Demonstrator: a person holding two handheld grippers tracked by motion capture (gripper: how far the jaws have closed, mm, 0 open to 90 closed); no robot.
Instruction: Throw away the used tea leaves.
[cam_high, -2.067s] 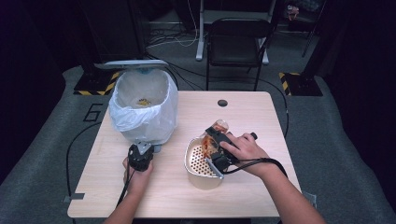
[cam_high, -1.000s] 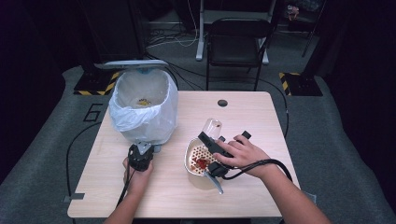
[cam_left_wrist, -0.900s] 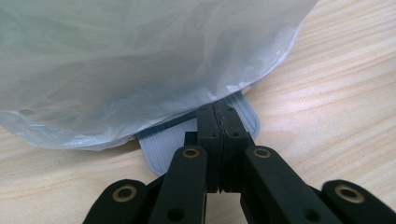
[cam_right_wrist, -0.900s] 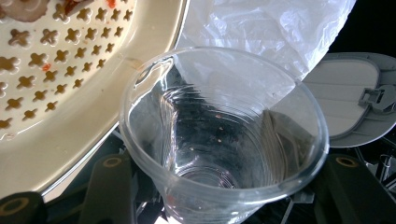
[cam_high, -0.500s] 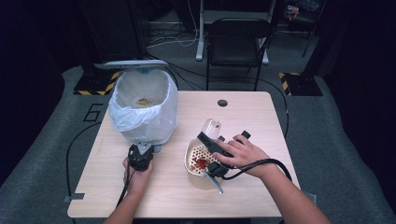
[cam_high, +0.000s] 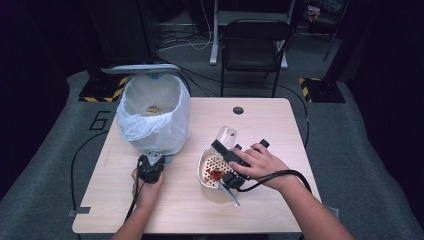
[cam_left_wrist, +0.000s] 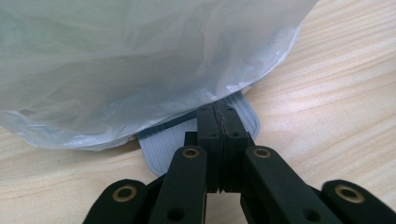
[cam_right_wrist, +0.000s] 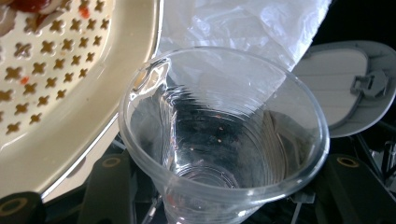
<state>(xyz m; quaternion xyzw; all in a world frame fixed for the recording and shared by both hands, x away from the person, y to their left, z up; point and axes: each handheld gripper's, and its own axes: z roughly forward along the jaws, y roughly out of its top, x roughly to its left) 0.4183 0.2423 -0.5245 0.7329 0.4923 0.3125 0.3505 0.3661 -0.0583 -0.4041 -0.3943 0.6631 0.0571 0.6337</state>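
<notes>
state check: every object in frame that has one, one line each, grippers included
bin: lid up, lined with a white bag, a little yellow waste inside
pedal: left gripper shut, tips on it
clear plastic cup: emptied, tilted, held in right gripper
strainer bowl: upright on the table, red scraps inside
chair: unoccupied, behind the table
</notes>
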